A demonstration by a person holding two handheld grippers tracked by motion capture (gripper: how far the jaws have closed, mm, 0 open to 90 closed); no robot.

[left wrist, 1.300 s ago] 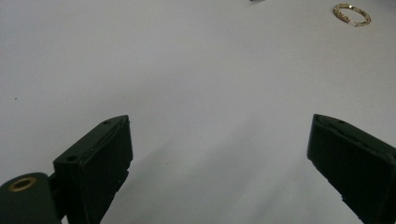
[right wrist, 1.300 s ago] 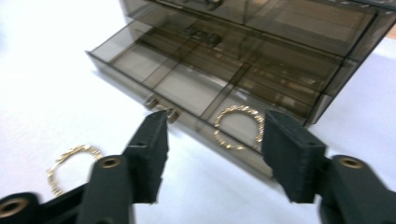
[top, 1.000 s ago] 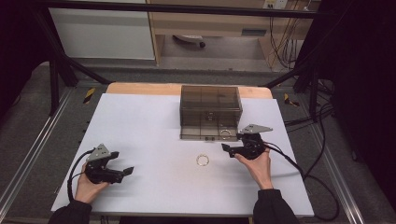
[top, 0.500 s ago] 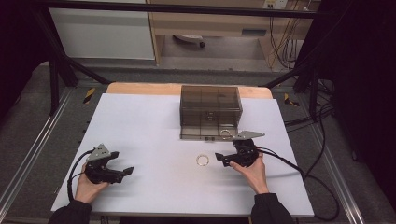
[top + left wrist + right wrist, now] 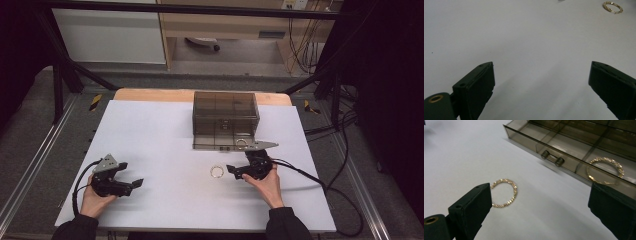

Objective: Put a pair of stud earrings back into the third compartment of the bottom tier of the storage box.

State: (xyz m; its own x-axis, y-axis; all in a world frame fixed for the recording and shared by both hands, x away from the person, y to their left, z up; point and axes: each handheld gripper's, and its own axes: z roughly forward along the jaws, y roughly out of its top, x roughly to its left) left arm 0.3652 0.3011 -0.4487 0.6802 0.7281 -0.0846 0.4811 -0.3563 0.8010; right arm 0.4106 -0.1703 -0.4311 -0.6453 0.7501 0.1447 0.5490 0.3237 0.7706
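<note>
A gold bracelet point(image 5: 504, 192) lies flat on the white table point(image 5: 160, 135), centre-left of the right gripper view, just ahead of the right gripper point(image 5: 230, 169). Its jaws, just opened, stand spread and empty. A second bracelet point(image 5: 605, 170) sits in the smoky drawer box point(image 5: 225, 120), upper right. The left gripper point(image 5: 139, 183), lower left, gapes empty.

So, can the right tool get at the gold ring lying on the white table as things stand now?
Probably yes. The right tool is open and points at the gold ring, which lies flat on the white table just ahead of its jaws, nothing between them.
</note>
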